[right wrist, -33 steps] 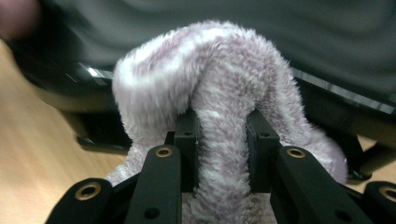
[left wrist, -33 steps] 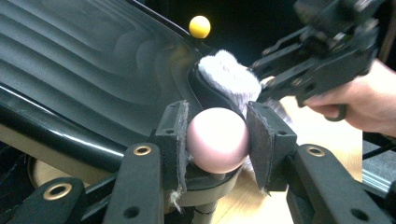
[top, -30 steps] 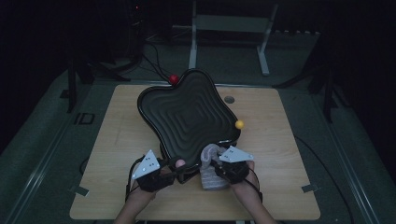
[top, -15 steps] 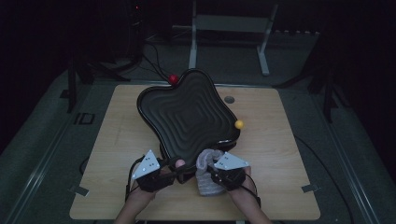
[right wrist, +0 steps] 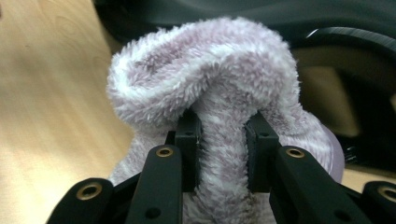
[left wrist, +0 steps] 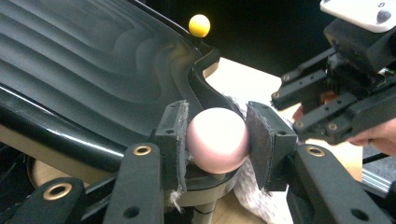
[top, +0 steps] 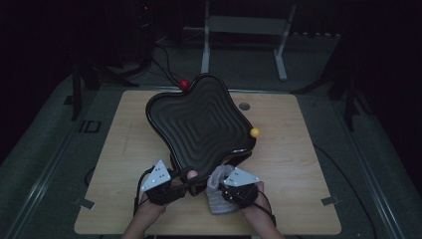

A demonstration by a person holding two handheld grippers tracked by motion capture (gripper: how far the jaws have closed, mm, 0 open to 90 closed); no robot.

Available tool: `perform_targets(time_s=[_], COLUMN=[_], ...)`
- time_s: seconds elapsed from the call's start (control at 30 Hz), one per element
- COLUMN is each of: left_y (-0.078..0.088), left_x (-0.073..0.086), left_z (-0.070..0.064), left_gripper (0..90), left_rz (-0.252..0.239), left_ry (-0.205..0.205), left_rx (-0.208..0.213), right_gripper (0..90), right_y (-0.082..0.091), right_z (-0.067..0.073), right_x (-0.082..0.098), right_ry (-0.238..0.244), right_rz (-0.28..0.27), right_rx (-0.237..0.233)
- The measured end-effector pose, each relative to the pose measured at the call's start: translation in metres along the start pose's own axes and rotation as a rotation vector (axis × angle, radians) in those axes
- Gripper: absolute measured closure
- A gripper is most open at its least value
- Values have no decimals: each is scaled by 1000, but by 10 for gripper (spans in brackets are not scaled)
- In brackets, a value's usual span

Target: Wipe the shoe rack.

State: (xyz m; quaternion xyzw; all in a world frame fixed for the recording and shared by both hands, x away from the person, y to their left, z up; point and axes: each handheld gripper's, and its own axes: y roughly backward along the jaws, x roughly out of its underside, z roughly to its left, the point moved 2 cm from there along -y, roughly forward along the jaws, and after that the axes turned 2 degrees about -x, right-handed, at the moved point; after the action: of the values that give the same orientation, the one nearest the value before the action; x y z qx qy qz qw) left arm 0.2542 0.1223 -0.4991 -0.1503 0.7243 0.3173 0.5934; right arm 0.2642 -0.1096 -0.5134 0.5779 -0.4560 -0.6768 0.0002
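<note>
Pink ball [left wrist: 217, 145] clamped in left tool [left wrist: 215, 140]; fluffy cloth [right wrist: 210, 102] pinched in right tool [right wrist: 223, 144]

We see the tray [top: 199, 124] mid-frame on the table [top: 308, 169], cloth [top: 219, 199] below it, left gripper [top: 185, 180] lower left of the cloth.

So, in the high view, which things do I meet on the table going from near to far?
Fluffy cloth → black wavy tray → yellow ball → red ball.
</note>
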Motion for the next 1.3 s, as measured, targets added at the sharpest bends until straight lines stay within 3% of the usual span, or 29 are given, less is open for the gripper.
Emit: perform_targets(time_s=[0.2, 0.33, 0.47, 0.57, 0.83, 0.9, 1.13, 1.23, 1.3], left_y=[0, 0, 0, 0, 0, 0, 0, 0, 0], left_x=[0, 0, 0, 0, 0, 0, 0, 0, 0], left_z=[0, 0, 0, 0, 1, 1, 1, 1, 1], left_gripper=[606, 605, 605, 606, 606, 606, 606, 606, 605], left_rz=[0, 1, 2, 1, 2, -2, -1, 1, -4], left_ry=[2, 1, 2, 4, 3, 3, 5, 6, 6], left_rx=[2, 0, 0, 1, -2, 0, 6, 6, 4], right_gripper=[716, 710, 710, 711, 710, 711, 710, 713, 712], right_y=[11, 0, 6, 11, -1, 3, 16, 9, 4], right_z=[10, 11, 16, 21, 18, 14, -7, -4, -4], right_x=[-10, -4, -9, -14, -7, -8, -12, -9, -5], right_ry=[3, 2, 19, 28, 38, 44, -28, 3, -9], right_rz=[-25, 6, 10, -23, 34, 31, -54, -36, -12], right_rx=[-23, -36, -43, -47, -86, -70, 12, 21, 2])
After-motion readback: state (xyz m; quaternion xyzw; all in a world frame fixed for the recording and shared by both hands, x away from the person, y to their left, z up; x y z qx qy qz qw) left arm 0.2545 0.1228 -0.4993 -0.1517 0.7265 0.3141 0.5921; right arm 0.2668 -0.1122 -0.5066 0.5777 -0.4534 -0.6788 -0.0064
